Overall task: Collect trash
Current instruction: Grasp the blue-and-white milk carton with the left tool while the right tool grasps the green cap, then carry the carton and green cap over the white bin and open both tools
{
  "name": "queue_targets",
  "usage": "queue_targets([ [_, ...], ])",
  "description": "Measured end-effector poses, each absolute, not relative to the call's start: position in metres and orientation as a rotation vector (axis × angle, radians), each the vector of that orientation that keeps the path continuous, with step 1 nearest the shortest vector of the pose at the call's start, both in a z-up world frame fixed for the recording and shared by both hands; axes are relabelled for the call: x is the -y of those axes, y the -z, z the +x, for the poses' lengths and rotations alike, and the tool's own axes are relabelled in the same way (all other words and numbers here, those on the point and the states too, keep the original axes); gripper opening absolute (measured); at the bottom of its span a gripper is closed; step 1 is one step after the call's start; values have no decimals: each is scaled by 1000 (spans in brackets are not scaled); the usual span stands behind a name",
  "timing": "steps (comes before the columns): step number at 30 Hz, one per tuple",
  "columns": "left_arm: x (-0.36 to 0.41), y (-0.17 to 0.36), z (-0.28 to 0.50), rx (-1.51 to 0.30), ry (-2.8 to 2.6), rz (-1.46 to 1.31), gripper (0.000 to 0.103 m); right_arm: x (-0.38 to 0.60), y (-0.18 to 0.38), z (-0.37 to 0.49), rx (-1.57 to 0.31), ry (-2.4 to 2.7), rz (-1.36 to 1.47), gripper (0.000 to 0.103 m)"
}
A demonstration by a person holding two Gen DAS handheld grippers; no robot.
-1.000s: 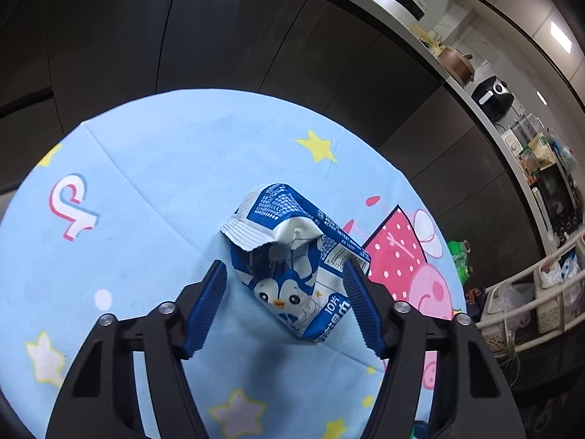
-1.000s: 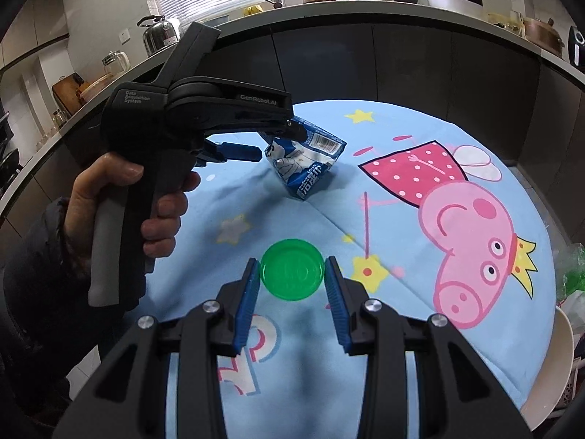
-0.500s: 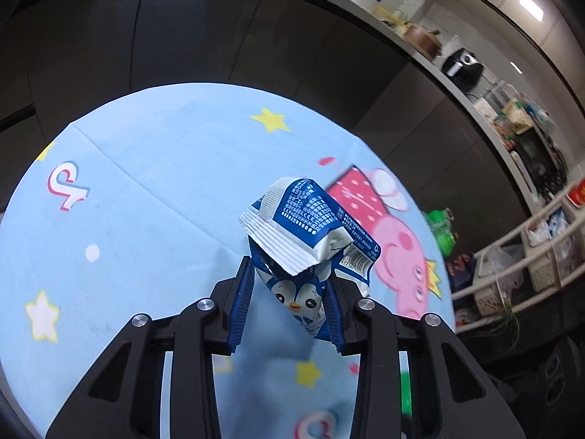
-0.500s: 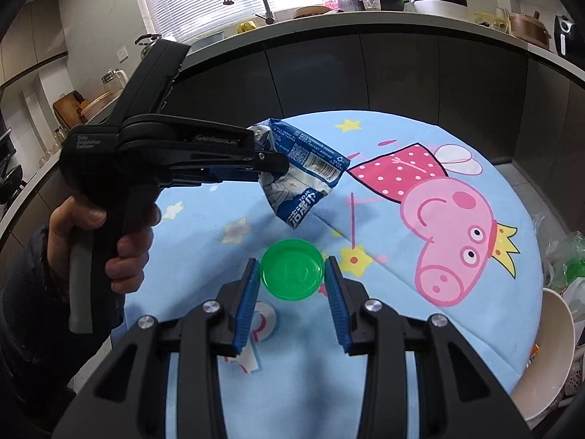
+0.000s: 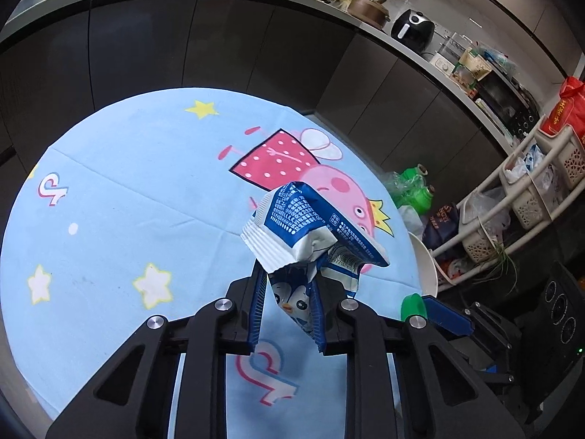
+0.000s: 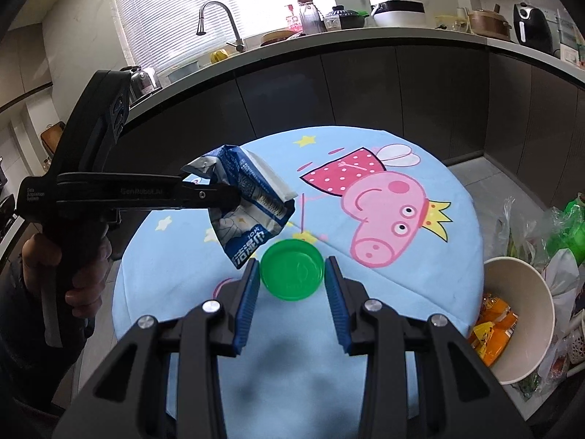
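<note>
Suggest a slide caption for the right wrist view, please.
Right gripper holds a green lid while the left gripper closes on a blue wrapper.

White print on the blue wet-wipe packet (image 6: 244,216), seen from the right wrist, reads "10片" above large Chinese characters that look like "洁湿巾"; the fine print and barcode on its back (image 5: 310,216) are too small to read. The black left gripper (image 6: 223,197) carries "GenRobot.AI" along its arm and "Data Acquisition System" near the handle. Gold characters on a red bag (image 5: 565,113) stay illegible.
</note>
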State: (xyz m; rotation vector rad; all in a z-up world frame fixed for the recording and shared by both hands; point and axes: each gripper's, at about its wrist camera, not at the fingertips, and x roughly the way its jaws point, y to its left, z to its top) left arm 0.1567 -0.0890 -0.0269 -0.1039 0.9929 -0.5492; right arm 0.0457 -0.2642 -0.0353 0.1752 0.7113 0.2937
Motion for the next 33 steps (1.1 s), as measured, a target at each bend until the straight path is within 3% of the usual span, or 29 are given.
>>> queue_targets([
  [5,106,19,153,-1010,626,-141,21,295,31,28,-676,-233,215,37],
  [11,126,19,156,-969,548,-44,35,325,35,15,-665,-188,279,37],
  [13,128,26,160,-978,500,-15,42,327,37,12,-665,-189,288,37],
  [16,124,35,164,-1003,482,-44,65,329,39,9,-665,-199,296,37],
  [33,148,48,186,-1077,493,-88,64,335,44,11,-669,-205,319,37],
])
